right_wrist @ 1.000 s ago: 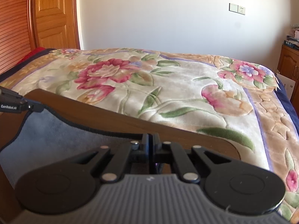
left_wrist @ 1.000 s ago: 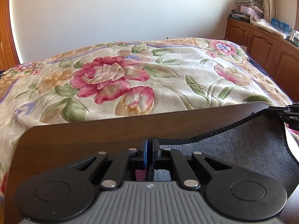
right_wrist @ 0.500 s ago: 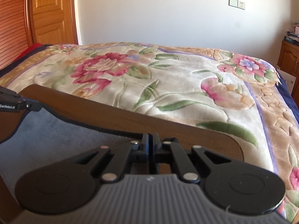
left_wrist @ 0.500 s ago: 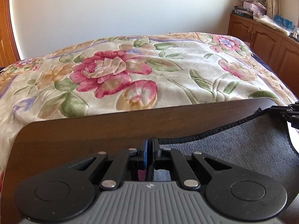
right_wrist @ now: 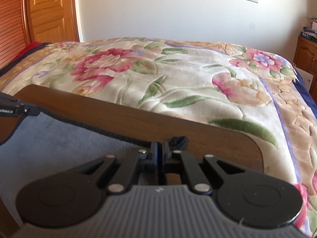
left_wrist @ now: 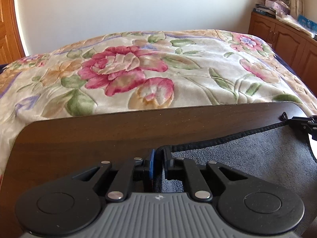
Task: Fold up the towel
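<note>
A grey towel (left_wrist: 247,158) with a dark stitched edge lies on a dark wooden table (left_wrist: 99,134); it also shows in the right wrist view (right_wrist: 59,138). My left gripper (left_wrist: 159,158) is shut on the towel's far left corner, low over the table. My right gripper (right_wrist: 160,152) is shut on the far right corner, where the edge bunches into a dark knot. The towel's far edge runs taut between them. Each gripper's tip shows at the other view's side.
A bed with a floral blanket (left_wrist: 158,69) lies just beyond the table's far edge. A wooden cabinet (left_wrist: 287,39) with clutter on top stands at the right wall. A wooden door (right_wrist: 51,11) stands at the left.
Both grippers have moved forward and down toward the table's far edge with the towel corners. More bare tabletop shows ahead of the left gripper.
</note>
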Demonstrator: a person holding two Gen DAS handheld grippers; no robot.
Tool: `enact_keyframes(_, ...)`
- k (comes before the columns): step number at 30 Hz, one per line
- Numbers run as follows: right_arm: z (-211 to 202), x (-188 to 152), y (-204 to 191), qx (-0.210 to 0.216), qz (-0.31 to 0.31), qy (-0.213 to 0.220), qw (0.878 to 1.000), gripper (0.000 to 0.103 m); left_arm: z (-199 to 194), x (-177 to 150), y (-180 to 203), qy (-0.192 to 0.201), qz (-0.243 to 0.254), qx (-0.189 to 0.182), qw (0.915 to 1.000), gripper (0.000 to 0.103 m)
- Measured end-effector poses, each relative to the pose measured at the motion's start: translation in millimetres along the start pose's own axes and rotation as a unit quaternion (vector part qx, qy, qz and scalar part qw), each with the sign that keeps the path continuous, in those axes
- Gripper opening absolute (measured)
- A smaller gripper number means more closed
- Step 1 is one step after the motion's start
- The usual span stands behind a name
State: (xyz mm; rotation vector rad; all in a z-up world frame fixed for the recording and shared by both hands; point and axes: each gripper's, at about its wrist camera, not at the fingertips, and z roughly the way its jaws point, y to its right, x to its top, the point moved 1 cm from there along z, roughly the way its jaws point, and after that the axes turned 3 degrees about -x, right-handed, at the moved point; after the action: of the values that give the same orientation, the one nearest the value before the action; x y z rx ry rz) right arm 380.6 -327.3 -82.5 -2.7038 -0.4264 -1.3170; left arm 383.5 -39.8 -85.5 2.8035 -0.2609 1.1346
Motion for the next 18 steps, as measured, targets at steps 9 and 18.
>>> enact_keyframes(9,-3.2,-0.5,7.9,-0.016,0.024,0.006,1.0,0.055,-5.3,1.4,-4.0,0.018,-0.011,0.017,0.9996,0.068)
enact_keyframes(18,-33.2,1.6,9.7,-0.037,0.032,0.014,0.999,0.061,-38.6,5.9,-1.3,0.038,-0.014,0.036,0.9985,0.09)
